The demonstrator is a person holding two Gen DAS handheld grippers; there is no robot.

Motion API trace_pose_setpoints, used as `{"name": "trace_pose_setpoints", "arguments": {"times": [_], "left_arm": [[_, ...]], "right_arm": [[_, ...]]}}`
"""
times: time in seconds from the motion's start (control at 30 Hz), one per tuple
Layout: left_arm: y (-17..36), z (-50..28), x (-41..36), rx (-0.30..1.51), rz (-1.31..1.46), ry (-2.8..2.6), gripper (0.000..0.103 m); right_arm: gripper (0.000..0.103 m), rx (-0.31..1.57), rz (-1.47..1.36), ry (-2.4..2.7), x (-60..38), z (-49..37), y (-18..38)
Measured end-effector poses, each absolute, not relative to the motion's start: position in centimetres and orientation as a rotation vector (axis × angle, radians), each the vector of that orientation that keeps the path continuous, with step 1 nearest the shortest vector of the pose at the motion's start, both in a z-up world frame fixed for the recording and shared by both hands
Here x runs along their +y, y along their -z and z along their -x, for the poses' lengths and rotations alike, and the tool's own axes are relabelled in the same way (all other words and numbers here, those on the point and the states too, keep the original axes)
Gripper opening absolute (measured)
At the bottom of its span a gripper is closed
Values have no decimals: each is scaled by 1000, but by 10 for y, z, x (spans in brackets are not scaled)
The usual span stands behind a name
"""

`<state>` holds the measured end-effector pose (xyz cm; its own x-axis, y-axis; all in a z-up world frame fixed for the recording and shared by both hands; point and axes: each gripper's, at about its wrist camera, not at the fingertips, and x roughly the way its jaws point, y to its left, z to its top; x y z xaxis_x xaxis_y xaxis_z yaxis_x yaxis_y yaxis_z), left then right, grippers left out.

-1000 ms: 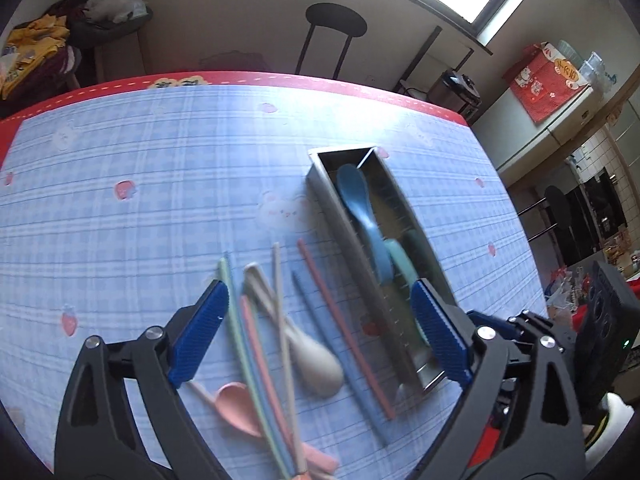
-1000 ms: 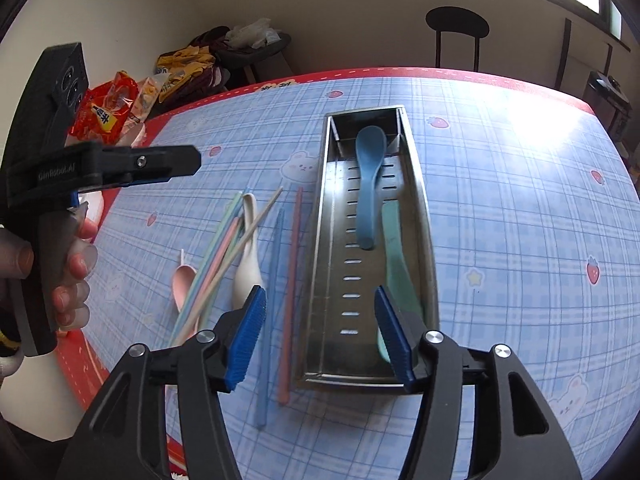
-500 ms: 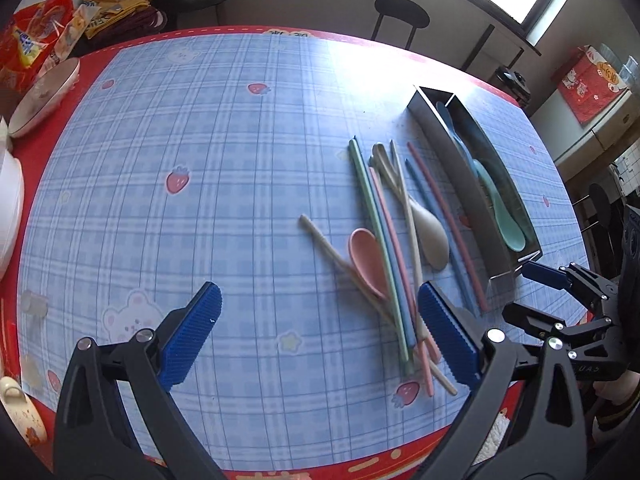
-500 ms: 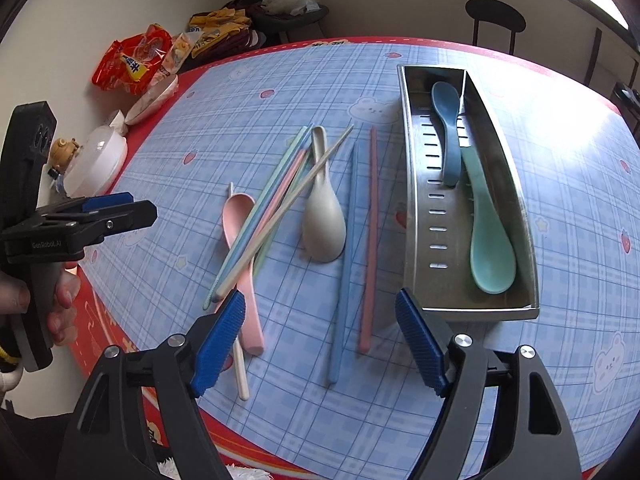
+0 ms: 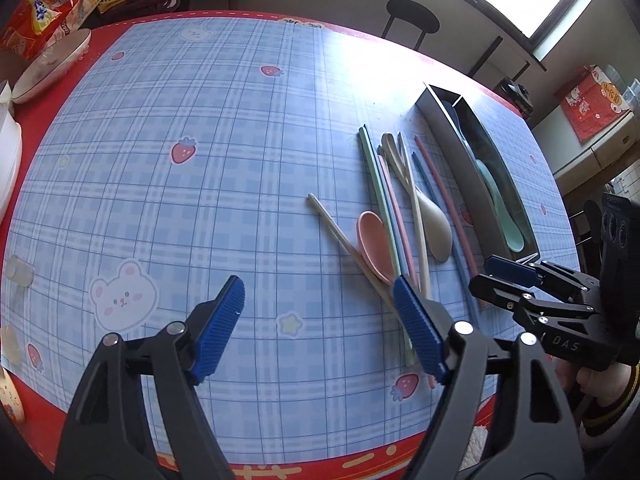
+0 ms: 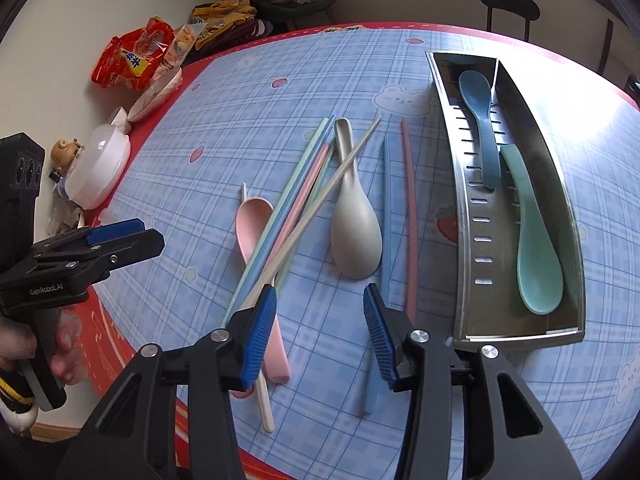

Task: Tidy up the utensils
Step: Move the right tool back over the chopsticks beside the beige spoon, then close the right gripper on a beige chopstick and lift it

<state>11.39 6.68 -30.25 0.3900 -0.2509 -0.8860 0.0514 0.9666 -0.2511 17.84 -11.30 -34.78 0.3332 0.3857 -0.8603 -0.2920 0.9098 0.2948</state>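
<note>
Table (image 5: 200, 128): blue checked cloth, red border. Wide bare stretch on its left half, in front of the left gripper (image 5: 316, 324); bowls (image 6: 156, 96) and snack bags crowd the far-left edge.

Steel tray (image 6: 464, 184) lies lengthwise toward the far edge. Only the right wrist view shows its slotted floor, with blue spoon (image 6: 478, 116) and green spoon (image 6: 532, 240) end to end.

Loose spoons and chopsticks (image 6: 296, 200) lie left of the tray, near the front edge, roughly parallel to it.

Left gripper's jaws have just been closing: apart, empty. Right gripper (image 6: 320, 332): the same, narrower, empty.
</note>
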Motion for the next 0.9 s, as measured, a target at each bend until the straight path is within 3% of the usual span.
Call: {"name": "trace_pose_setpoints", "arguments": {"times": [0.3, 0.53, 0.73, 0.9], "left_arm": [[306, -146, 54, 1163, 214, 280, 39], [318, -176, 41, 1221, 260, 353, 35], [344, -209, 39, 1313, 376, 376, 33], [364, -228, 36, 1375, 455, 374, 22]], "right_arm": [[28, 1194, -136, -461, -86, -216, 361], [27, 1269, -232, -414, -85, -234, 380], [13, 1285, -314, -421, -90, -238, 385], [12, 1286, -332, -409, -95, -237, 385]]}}
